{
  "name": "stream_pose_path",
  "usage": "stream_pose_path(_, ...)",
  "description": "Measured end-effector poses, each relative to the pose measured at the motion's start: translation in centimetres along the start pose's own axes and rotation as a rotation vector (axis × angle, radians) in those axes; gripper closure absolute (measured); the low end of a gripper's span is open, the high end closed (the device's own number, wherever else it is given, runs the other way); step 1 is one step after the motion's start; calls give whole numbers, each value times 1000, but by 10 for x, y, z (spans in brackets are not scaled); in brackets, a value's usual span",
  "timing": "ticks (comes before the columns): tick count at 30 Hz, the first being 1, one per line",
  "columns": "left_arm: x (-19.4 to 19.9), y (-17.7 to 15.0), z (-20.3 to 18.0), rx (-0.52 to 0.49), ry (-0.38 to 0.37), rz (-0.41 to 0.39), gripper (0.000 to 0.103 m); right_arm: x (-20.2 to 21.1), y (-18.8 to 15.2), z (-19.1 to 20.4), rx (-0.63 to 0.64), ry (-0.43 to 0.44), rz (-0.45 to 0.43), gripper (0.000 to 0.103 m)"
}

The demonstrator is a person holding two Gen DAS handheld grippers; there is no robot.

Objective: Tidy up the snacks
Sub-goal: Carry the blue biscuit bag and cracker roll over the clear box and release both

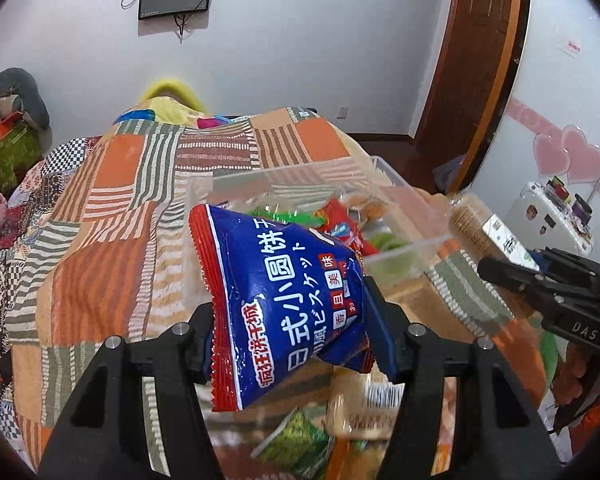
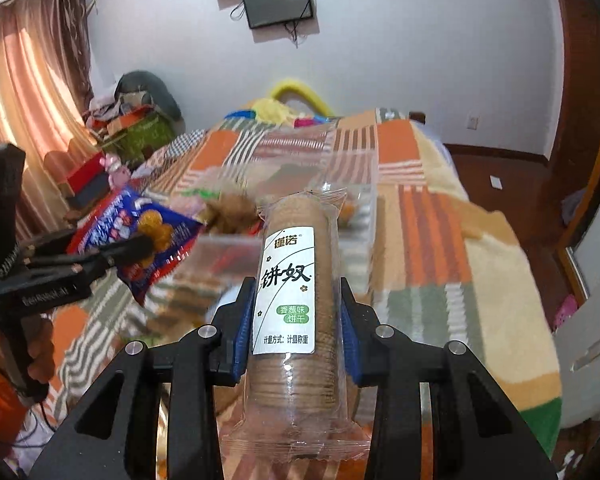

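My left gripper [image 1: 290, 320] is shut on a blue and red biscuit bag [image 1: 284, 296], held above the bed; the same bag [image 2: 136, 236] shows at the left of the right wrist view. My right gripper [image 2: 294, 312] is shut on a clear-wrapped roll of round crackers [image 2: 290, 304] with a white label; that roll [image 1: 476, 224] shows at the right of the left wrist view. A clear plastic bin [image 1: 404, 200] with several snack packs inside sits on the patchwork blanket [image 1: 112, 216] just beyond both grippers.
More snack packs [image 1: 296, 440] lie on the blanket below the left gripper. A person's hand [image 2: 40, 356] grips the left tool's handle. A cluttered stool and boxes [image 2: 132, 132] stand left of the bed; a wooden door [image 1: 472, 60] is at the right.
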State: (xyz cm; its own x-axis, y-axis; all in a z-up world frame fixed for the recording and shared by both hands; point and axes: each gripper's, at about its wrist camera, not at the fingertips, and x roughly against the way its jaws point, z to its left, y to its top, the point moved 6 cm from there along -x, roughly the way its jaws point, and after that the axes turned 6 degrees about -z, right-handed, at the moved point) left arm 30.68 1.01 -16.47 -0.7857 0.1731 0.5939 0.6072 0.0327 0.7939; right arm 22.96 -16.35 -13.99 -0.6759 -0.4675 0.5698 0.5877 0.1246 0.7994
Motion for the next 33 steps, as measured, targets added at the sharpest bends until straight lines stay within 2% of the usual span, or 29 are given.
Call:
stream_pose_path(6, -24, 15, 5, 11, 15, 3, 44, -13, 24, -1, -15, -9, -37, 69)
stream_pose_path(12, -50, 26, 6, 6, 36, 6, 44, -42, 39, 2, -28, -24, -25, 69)
stream_pose_path(22, -91, 31, 20, 24, 86, 30, 44, -82, 41, 7, -27, -26, 29, 69)
stream_pose_path(27, -93, 28, 22, 21, 97, 24, 42, -96, 35, 4, -24, -45, 67, 69)
stream_pose_path(30, -97, 21, 21, 6, 105, 52, 40, -100, 30, 3, -17, -48, 93, 68)
stream_pose_path(33, -96, 13, 19, -6, 115, 74, 35, -91, 30, 3, -30, -46, 79, 64)
